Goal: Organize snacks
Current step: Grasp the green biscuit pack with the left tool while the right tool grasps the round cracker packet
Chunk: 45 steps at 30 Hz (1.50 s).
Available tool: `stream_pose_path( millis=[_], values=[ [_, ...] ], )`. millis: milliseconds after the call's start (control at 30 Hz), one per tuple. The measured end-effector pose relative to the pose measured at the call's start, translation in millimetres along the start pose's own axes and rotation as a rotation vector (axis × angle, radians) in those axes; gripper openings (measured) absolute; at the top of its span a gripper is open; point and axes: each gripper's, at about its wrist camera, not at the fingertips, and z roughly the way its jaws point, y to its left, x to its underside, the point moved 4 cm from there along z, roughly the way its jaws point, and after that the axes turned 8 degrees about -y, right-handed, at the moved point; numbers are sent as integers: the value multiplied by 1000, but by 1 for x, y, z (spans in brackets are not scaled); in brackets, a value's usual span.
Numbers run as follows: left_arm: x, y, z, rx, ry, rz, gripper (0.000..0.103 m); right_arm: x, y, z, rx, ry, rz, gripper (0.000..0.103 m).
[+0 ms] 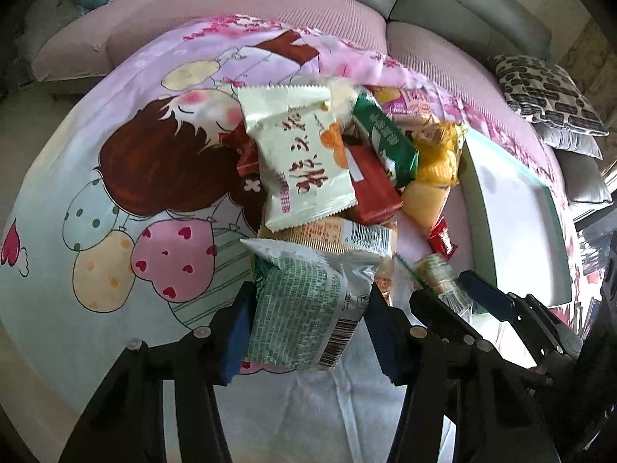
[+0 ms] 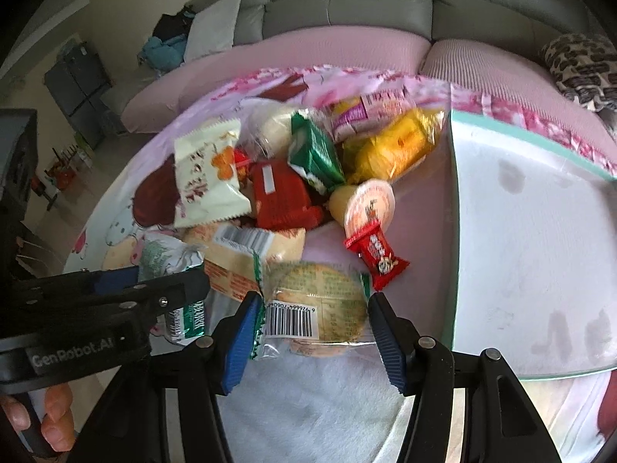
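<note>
A pile of snack packets lies on a cartoon-print cloth [image 1: 115, 177]. My left gripper [image 1: 308, 328] is shut on a green-and-white packet [image 1: 304, 308] at the near edge of the pile; it also shows in the right wrist view [image 2: 169, 258]. My right gripper [image 2: 314, 332] is shut on a clear-wrapped round pastry with a barcode [image 2: 320, 308], just left of the white tray [image 2: 532, 254]. In the pile are a cream packet [image 1: 300, 158], a red packet [image 1: 372, 185], a green packet [image 1: 385, 139], a yellow packet [image 1: 435, 162] and a small red candy [image 2: 376, 254].
The white tray with a teal rim [image 1: 513, 227] sits at the right of the cloth. A pink-covered sofa seat [image 1: 246, 4] runs behind, with a patterned cushion [image 1: 547, 92] at the right. A white towel [image 2: 320, 405] lies at the near edge.
</note>
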Motion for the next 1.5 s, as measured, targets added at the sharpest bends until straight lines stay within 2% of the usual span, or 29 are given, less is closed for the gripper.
stream_pose_path(
  millis=[167,200,267,367,667,733,800,1200,1300,1500],
  values=[
    [-2,2,-8,6,-20,1,57,-5,3,-9,-6,-30,-7,59],
    [-3,2,-10,8,-25,1,57,-6,4,-11,-7,-36,-6,58],
    [-3,2,-13,10,-33,1,57,-7,5,-13,-12,-45,-7,48],
    [-3,0,-14,9,-37,6,57,-8,4,-14,-13,-49,-7,48],
    [-2,4,-9,-16,-20,-5,57,2,-2,2,7,33,11,48],
    [-1,5,-7,-22,-9,-6,57,3,-1,3,12,41,-1,49],
    [0,5,-5,-26,-2,-5,57,4,-1,5,10,50,-5,60],
    [2,5,-2,-35,7,-4,57,11,12,14,48,79,-100,70],
    [2,6,-2,-35,7,-6,57,11,14,14,33,81,-110,77],
    [2,6,-2,-34,8,-3,57,14,21,13,18,87,-149,79]
  ],
)
